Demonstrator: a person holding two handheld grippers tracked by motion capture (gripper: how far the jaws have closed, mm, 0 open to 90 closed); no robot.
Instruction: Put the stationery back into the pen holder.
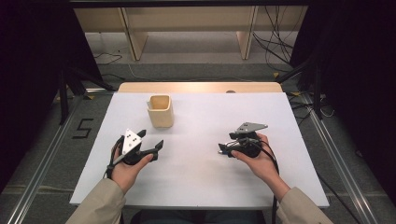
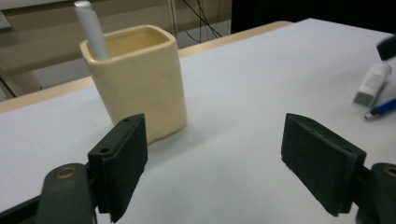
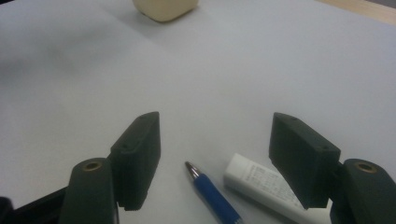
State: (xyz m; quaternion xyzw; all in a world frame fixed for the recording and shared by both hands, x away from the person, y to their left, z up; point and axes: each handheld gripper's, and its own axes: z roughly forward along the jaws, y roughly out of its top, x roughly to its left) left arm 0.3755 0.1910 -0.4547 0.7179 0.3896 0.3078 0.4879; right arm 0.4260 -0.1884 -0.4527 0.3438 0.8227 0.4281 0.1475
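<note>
On the white table [image 1: 196,182], the right gripper [image 3: 215,154] hangs wide open over a blue pen [image 3: 212,193] and white tube [image 3: 266,186] (gripping neither); the left gripper [image 2: 215,163], empty, gapes before the cream cup [image 2: 140,79].

White tabletop [image 1: 196,186] on wood table, far edge showing. Grey floor [image 1: 201,70] beyond, wooden shelf legs [image 1: 133,39] far, loose cables [image 1: 275,42] far right, dark curtains both sides.

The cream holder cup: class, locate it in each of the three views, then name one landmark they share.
High view: cream holder cup stands upper left of centre on the table.
Left gripper view: upper left, a white stick inside.
Right gripper view: top edge, only its base.
Shared landmark: white tabletop.
</note>
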